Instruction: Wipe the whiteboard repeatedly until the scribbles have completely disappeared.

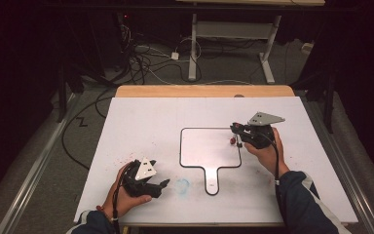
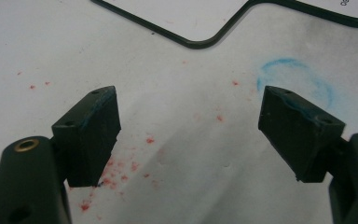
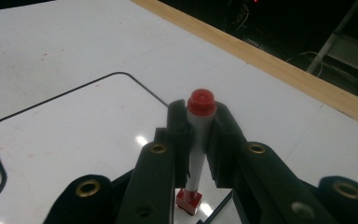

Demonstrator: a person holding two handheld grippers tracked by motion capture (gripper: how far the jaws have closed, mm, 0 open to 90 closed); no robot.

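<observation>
Right claw (image 3: 200, 135) clamped on red-capped marker (image 3: 199, 140), left claw (image 2: 191, 135) wide, empty

Left gripper (image 2: 191, 135) gapes; right gripper (image 3: 200, 135) clamped (fingers (image 3: 179, 135) together).

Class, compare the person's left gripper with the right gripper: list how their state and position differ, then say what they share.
1. The left gripper has its black jaws spread wide with nothing between them; the right gripper is shut on a white marker with a red cap.
2. The left gripper sits over the red-speckled white table; the right gripper reaches over the black-rimmed whiteboard paddle.
Shared: both are hand-held and carry a grey three-cornered plate.
</observation>
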